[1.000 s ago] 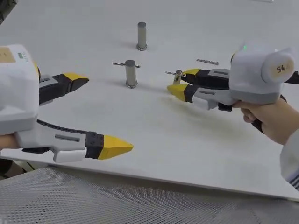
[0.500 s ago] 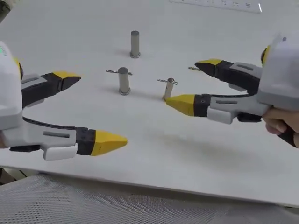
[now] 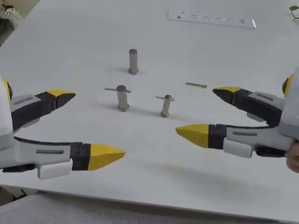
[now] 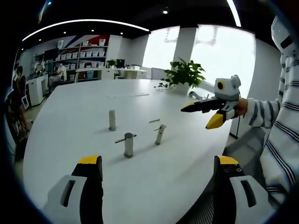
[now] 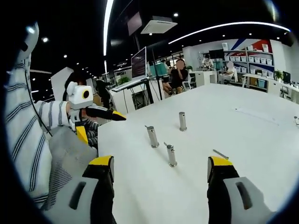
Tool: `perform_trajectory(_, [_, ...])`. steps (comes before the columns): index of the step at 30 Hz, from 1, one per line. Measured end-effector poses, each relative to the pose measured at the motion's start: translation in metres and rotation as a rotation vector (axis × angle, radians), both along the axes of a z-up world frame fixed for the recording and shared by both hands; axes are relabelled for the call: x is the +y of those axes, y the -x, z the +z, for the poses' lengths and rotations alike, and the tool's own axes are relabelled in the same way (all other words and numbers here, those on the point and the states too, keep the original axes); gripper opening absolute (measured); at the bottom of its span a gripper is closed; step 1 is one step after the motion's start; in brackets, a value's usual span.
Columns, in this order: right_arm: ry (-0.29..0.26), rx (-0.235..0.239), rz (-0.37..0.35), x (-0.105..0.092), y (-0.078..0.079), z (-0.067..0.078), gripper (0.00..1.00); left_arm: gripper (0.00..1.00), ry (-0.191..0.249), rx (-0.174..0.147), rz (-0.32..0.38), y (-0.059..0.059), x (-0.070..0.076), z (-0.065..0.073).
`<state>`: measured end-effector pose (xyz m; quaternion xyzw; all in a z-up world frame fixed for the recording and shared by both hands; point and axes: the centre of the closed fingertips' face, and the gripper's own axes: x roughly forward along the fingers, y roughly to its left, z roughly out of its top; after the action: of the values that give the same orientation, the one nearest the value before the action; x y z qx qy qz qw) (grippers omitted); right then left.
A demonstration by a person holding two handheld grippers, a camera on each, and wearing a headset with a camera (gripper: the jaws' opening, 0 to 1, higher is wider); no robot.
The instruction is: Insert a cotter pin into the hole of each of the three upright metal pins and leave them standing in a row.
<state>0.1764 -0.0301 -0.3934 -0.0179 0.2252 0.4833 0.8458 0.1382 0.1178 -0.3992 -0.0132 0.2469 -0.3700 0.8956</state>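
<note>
— Where do the pins stand?
— On the white worktop (image 3: 154, 154). The bare grey metal pin (image 3: 133, 61) is farthest back, the grey metal pin with a cotter pin through it (image 3: 122, 98) is nearer, and the second pinned grey metal pin (image 3: 166, 106) is to its right.
— And the loose thin metal cotter pin (image 3: 196, 85)?
— Lying right of them, well before the long white power strip (image 3: 211, 19).

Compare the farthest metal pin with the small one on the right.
The small pin has a cotter pin through its top; the farthest pin has none. The farthest pin looks thicker and taller than the small pin. Both stand upright on the table.
</note>
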Motion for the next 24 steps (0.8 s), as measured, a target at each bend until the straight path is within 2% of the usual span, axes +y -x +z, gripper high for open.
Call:
perform_trajectory(7, [0.011,0.032,-0.054,-0.009,0.008,-0.005,0.83,0.98,0.029,0.02,0.02,0.003,-0.002,0.002])
perform_trajectory(12, [0.005,0.072,-0.091,-0.011,0.013,-0.008,0.92,0.98,0.036,0.033,0.027,0.007,-0.001,0.003])
perform_trajectory(17, [0.009,0.085,-0.121,-0.014,0.018,-0.008,0.97,0.98,0.065,0.049,0.039,0.011,-0.002,0.004])
perform_trajectory(24, [0.009,0.105,-0.173,-0.02,0.022,-0.01,0.98,0.98,0.071,0.067,0.05,0.011,0.0,0.002])
